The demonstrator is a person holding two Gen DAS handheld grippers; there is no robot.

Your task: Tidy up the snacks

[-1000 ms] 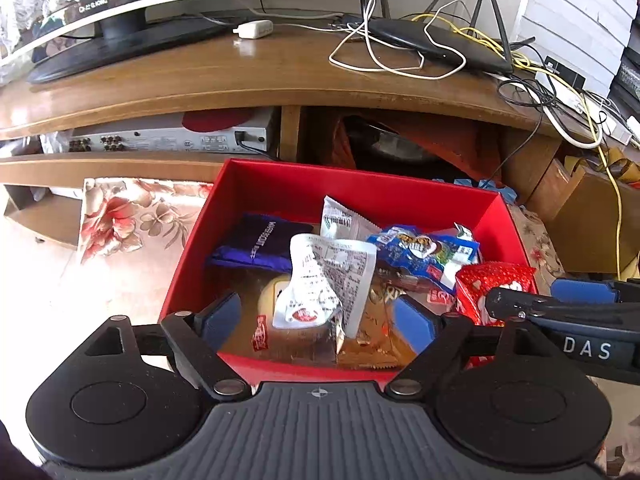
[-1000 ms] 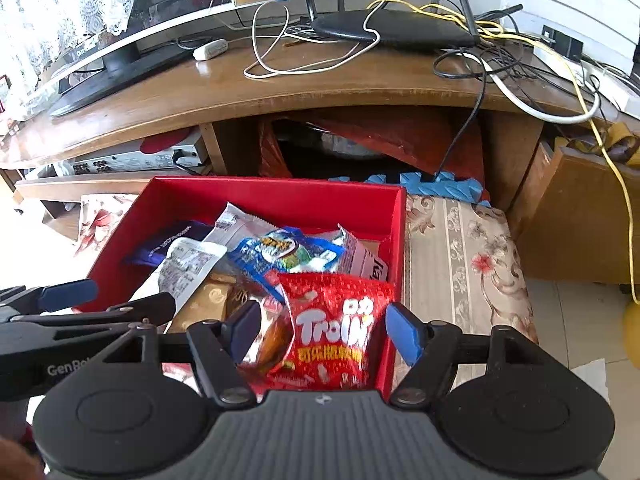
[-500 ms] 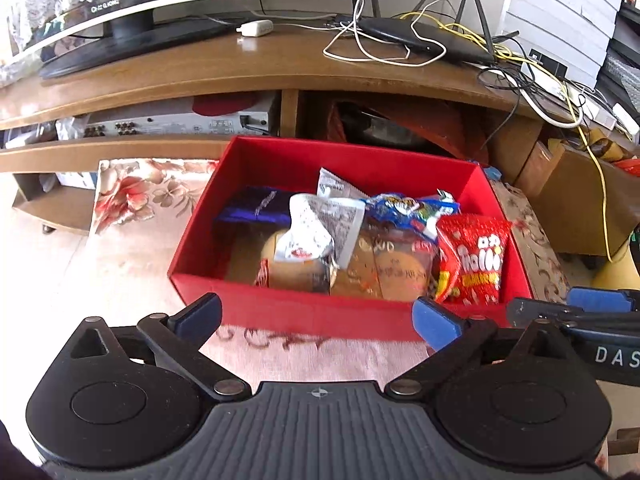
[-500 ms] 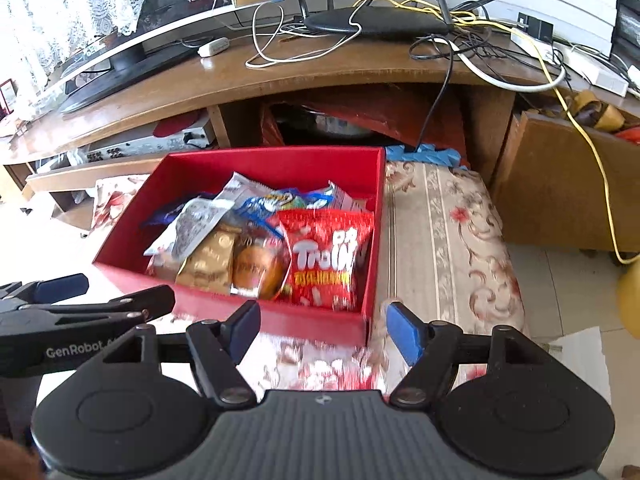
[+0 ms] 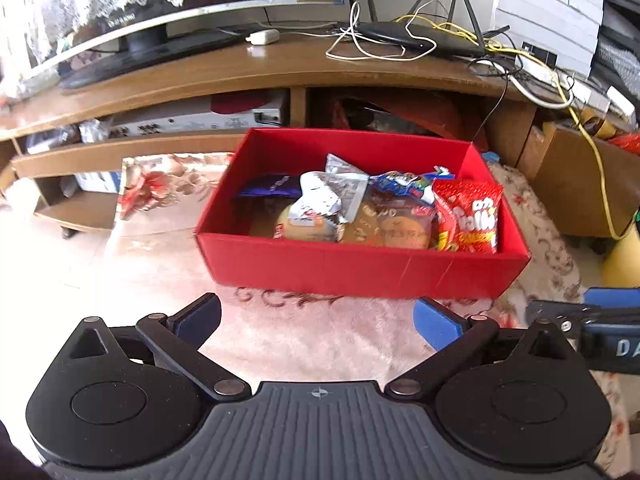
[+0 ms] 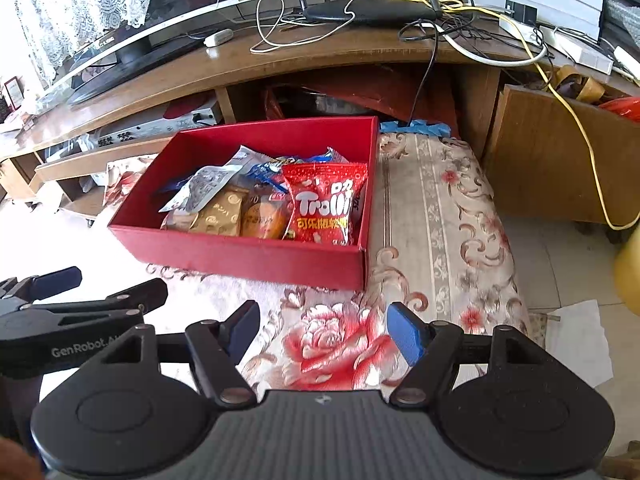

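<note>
The rectangular red cardboard box (image 5: 360, 268) sits on a floral cloth (image 6: 436, 216), packed with crinkly snack packets, a glossy Trolli bag (image 6: 324, 204) rightmost. Left gripper (image 5: 316, 320) and right gripper (image 6: 324, 328) hover near it, jaws spread, empty.

both wrist views look forward and down over their own tongs toward the red box (image 5: 360, 264) on the floral cloth (image 6: 436, 216), near it; the left view sits perhaps slightly further left. both share the box and the wooden stand (image 6: 320, 56) behind it.
</note>
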